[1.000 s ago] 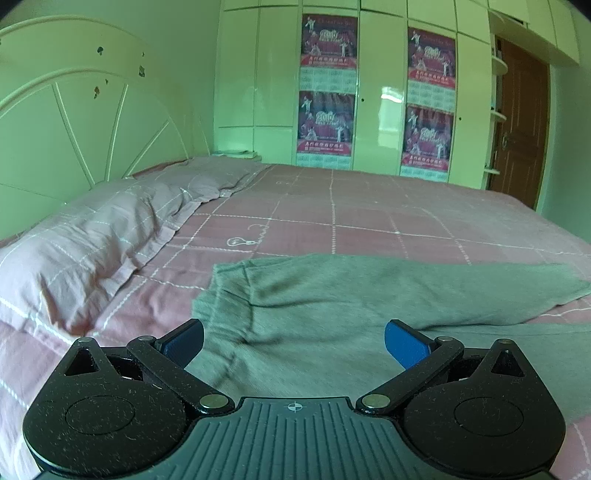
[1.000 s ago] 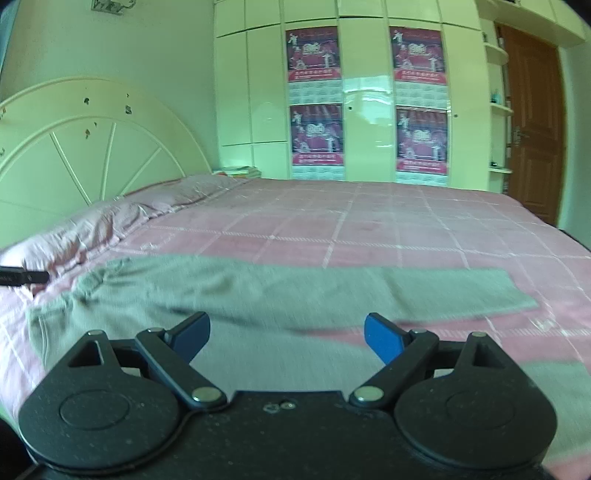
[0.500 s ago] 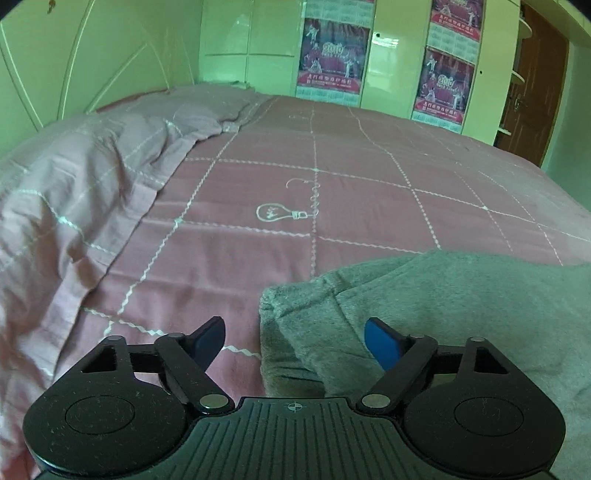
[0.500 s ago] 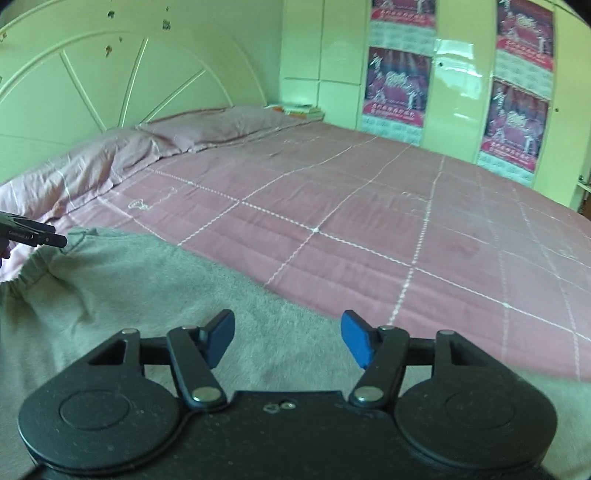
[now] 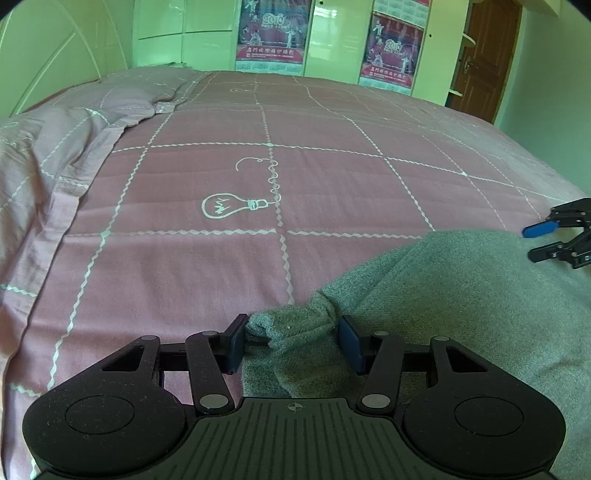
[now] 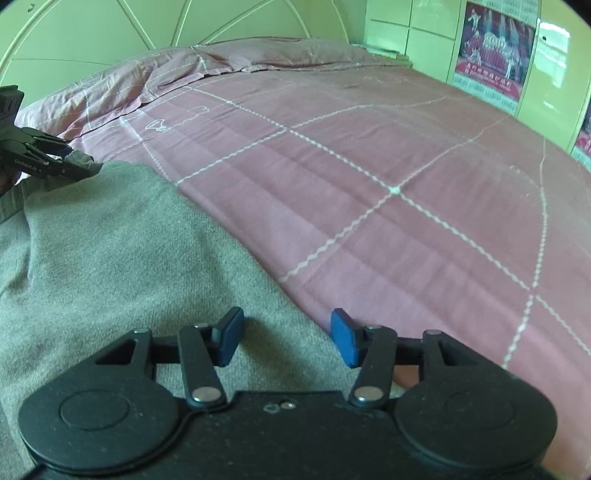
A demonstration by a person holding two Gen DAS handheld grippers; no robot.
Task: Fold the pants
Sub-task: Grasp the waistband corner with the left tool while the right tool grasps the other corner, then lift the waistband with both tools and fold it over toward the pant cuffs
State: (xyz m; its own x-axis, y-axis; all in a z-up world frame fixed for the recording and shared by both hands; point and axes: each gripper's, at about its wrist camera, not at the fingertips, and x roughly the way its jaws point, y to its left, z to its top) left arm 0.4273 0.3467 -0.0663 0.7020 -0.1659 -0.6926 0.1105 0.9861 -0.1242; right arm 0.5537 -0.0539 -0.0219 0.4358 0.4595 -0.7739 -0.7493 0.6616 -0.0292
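Observation:
Grey pants (image 5: 443, 295) lie flat on the pink bed. In the left wrist view my left gripper (image 5: 293, 341) has its blue pads on either side of a bunched corner of the pants, closing on it. In the right wrist view my right gripper (image 6: 286, 338) is open, low over the far edge of the pants (image 6: 110, 258), with cloth between the fingers. The right gripper shows at the right edge of the left wrist view (image 5: 550, 243); the left gripper shows at the left edge of the right wrist view (image 6: 55, 162), holding grey cloth.
Pink checked bedsheet (image 5: 295, 177) with a light-bulb print (image 5: 232, 205). Pillows (image 5: 55, 147) lie at the left by the pale headboard (image 6: 110, 33). Wardrobe with posters (image 5: 273, 29) and a brown door (image 5: 484, 55) stand beyond the bed.
Both grippers dropped low to the bed and moved to the pants' far edge. The left fingers narrowed around the pants' corner. The right fingers stayed open.

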